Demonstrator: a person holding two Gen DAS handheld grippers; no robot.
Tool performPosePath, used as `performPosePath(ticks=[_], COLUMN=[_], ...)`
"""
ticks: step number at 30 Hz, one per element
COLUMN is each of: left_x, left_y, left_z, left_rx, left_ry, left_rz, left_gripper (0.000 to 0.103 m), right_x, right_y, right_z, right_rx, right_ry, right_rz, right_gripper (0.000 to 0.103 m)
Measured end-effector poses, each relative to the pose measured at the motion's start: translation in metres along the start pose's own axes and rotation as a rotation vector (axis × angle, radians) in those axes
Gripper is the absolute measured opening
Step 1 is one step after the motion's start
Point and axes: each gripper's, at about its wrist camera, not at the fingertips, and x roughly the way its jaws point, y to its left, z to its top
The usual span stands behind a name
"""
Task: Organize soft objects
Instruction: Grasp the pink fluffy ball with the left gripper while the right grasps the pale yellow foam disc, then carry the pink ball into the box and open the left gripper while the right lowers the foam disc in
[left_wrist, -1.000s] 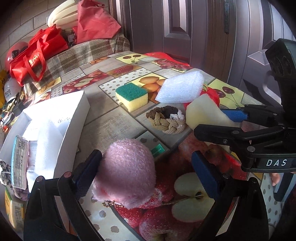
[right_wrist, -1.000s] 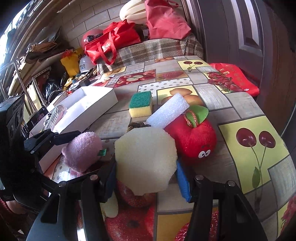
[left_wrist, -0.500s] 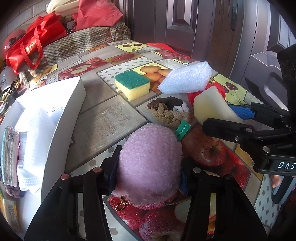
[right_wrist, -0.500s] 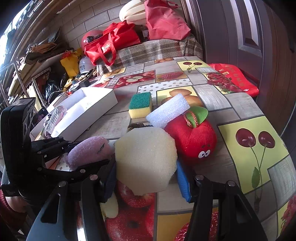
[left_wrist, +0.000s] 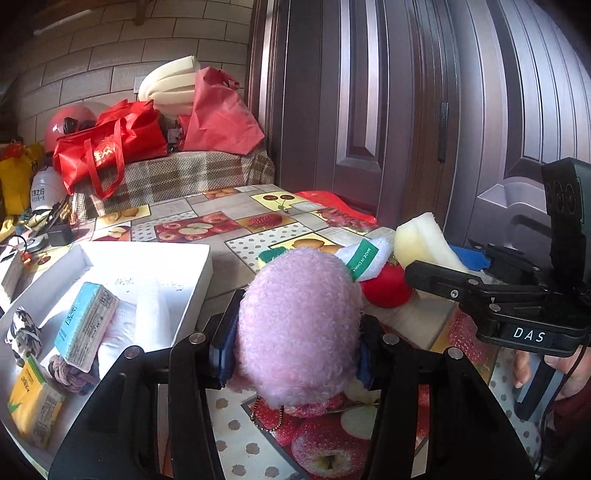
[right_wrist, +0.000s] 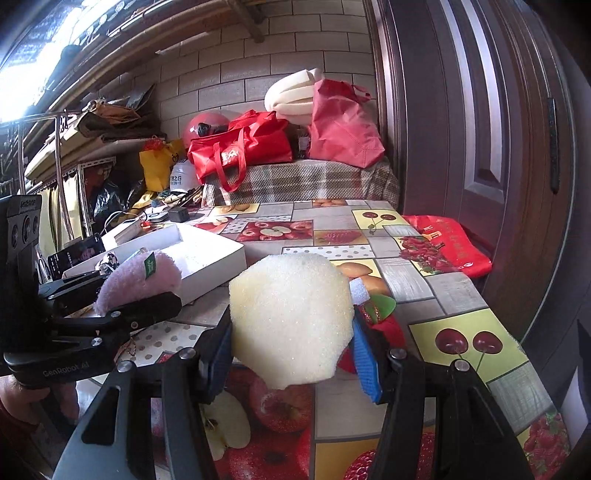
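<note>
Left claw (left_wrist: 295, 332): blue pads clamped on either side of a pink fluffy plush (left_wrist: 299, 325), jaws just closed in on it, plush raised clear of the surface (left_wrist: 207, 218); green label (left_wrist: 361, 258) projecting at upper right of plush, fine bead chain (left_wrist: 267, 417) hanging beneath. Same plush in the right wrist view (right_wrist: 136, 280), gripped at left of frame.

Right claw (right_wrist: 291, 350): pads pressed against a pale yellow sponge block (right_wrist: 291, 317), held upright off the fruit-patterned covering. Same block in the left wrist view (left_wrist: 424, 240), at right, beside the other claw's black frame.

Just behind the held items: red stuffed toy (left_wrist: 386, 288) with green leaf, white foam piece (right_wrist: 359, 290) touching it, both resting on the surface.

Left of the claws: open white box (left_wrist: 155, 258) containing a blue-edged packet (left_wrist: 86, 325), a yellow packet (left_wrist: 33, 402), a braided rope knot (left_wrist: 68, 373) and white padding.

Far edge: plaid-covered bench (right_wrist: 303, 181) bearing red bags (right_wrist: 240, 147), a red helmet (right_wrist: 207, 123) and rolled cream foam (right_wrist: 295, 96); dark panelled door (right_wrist: 480, 129) at right.

Lower right of left wrist view: part of a hand (left_wrist: 565, 376) around the right claw's grip.
</note>
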Motion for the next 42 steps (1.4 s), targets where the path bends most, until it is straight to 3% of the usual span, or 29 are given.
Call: performPosePath(ticks=[4,15,22,42], left_x=[-0.019,-0.05,-0.066,-0.065], left_y=[0.002,0.043,0.081,0.156], left_z=[-0.003,-0.017,-0.024,-0.024], left_rx=[0.046,0.013,-0.058,-0.162], left_ry=[-0.049,-0.073,-0.093,-0.104], left_rz=[0.022,0.12,0.233,0.422], left_gripper=[0.049,0.049,0.05,0.05], right_x=[-0.012,-0.004,0.005,0.048], right_y=[0.003,0.024,0.033,0.065], right_z=[0.001,0.002,0.002,0.008], right_rx=[0.004,-0.021,-0.026,-0.06], right_ry=[-0.066,-0.056,-0.033,0.031], right_rz=[-0.009,0.015,0.037,0.103], right_gripper=[0.057,0.057,0.057,0.057])
